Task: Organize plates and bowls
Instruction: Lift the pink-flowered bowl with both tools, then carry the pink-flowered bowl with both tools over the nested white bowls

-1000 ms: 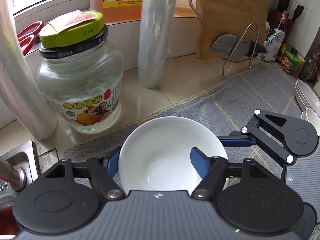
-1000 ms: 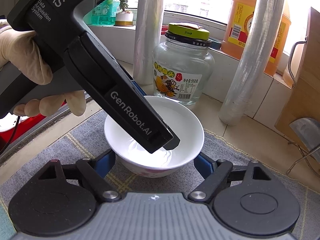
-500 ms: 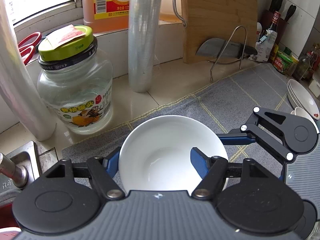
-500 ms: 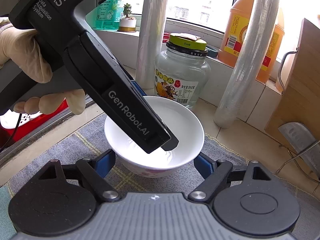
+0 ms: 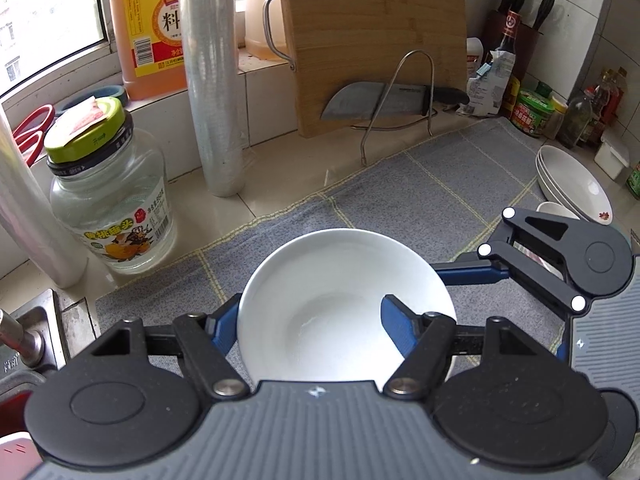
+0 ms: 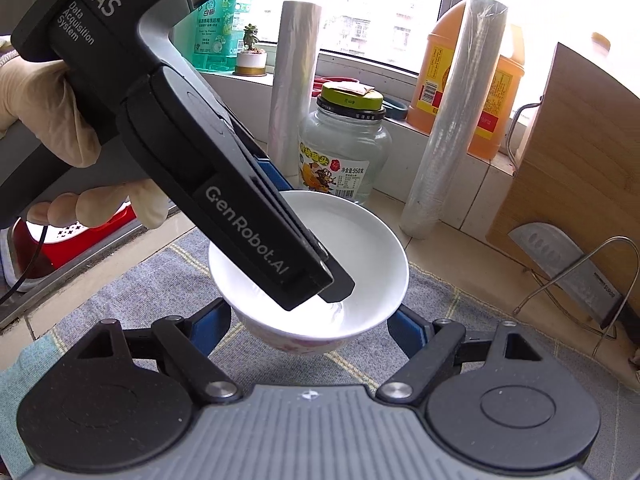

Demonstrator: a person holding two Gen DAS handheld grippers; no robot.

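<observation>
Left wrist view: left gripper [image 5: 308, 330] clenched on the near wall of a white bowl [image 5: 346, 308], one blue finger [image 5: 396, 326] inside the bowl, the other outside against the wall. Bowl sits over a grey checked mat [image 5: 420, 200]; cannot tell whether it touches the mat. Right gripper [image 5: 472, 274] enters from the right, its blue finger just beside the bowl's right rim. Stacked white plates [image 5: 576, 184] lie at the far right of the mat. Glass jar [image 5: 110, 196] with green lid to the left, cling-film roll [image 5: 212, 80] behind, cleaver [image 5: 376, 100] in a wire rack against a wooden cutting board [image 5: 376, 36].

Right wrist view: right gripper [image 6: 308, 330] spread wide, fingers flanking the bowl [image 6: 352, 248] without touching it. Gloved hand [image 6: 48, 120] holds the left gripper's handle.
</observation>
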